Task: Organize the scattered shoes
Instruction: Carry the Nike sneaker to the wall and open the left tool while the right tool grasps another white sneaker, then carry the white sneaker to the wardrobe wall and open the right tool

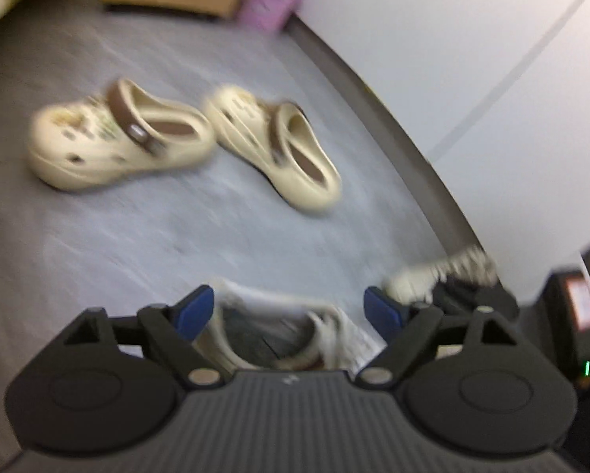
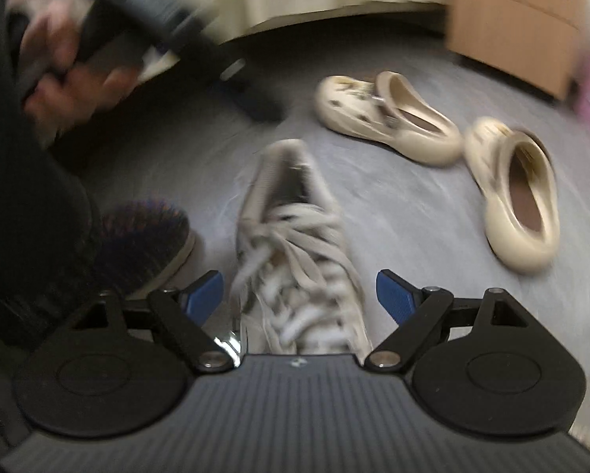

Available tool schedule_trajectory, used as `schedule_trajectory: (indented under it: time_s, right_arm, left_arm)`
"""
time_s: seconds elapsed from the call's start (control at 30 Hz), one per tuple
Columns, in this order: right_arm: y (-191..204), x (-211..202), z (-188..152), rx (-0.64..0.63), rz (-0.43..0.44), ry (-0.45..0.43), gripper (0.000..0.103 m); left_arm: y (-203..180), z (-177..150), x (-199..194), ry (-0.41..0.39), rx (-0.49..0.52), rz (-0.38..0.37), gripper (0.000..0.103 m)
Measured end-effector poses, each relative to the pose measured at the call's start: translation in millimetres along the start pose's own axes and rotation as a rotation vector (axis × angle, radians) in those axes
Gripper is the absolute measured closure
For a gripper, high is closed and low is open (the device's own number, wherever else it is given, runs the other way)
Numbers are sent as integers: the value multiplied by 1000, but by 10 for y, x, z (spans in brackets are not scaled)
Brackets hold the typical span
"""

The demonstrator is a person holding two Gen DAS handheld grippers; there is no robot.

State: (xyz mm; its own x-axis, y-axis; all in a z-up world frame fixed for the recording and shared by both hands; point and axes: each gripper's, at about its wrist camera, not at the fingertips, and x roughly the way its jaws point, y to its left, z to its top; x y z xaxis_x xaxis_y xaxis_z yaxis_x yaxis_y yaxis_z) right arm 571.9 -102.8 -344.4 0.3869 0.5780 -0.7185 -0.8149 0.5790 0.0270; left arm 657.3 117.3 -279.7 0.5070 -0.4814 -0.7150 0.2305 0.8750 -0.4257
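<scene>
Both sets of fingers released: left gripper (image 1: 288,309) over one sneaker (image 1: 271,335), right gripper (image 2: 299,295) over laced sneaker (image 2: 295,236); clogs (image 2: 385,118) nearby on floor (image 2: 393,205).

Sneaker (image 2: 295,244) blurred; heel hidden behind gripper body.

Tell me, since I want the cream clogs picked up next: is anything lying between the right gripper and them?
Only partly. A laced sneaker lies between the open right gripper fingers; beyond it, bare grey floor leads to the two cream clogs.
</scene>
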Motion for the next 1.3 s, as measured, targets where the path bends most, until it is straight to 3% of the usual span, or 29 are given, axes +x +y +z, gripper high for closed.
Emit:
schedule_trajectory:
  time_s: [0.17,0.37,0.47,0.57,0.83,1.0,1.1,1.23,1.3]
  right_arm:
    - [-19,326,140,-30,36,32,16]
    - [-80,669,191,-33,65,122,12]
    - [-202,770,224,102,68,147,11]
    - [-264,793,237,225,12,142,14]
    - [-808,661,100,692,-225,130,18]
    - [-1180,354,-269,1155,-330,41,18]
    - [-1274,224,-401,1292,-326,13,18]
    - [-1268,58,-389,1228,-276,38,21]
    - [-1280,-147,-300,1111,-251,108,21]
  left_arm:
    - [135,96,-78,-36,-76,-53,17]
    - [151,86,-60,-24,-57,-58,17]
    - [184,56,-46,-23,-64,-57,17]
    - [209,34,-21,-14,-73,-61,18]
    - [53,-9,40,39,12,-102,18]
    - [-41,-72,95,76,64,-121,18]
    - [-85,-99,106,80,101,-109,17]
    - [-111,-114,125,83,155,-47,17]
    - [-125,-117,145,83,193,5,16]
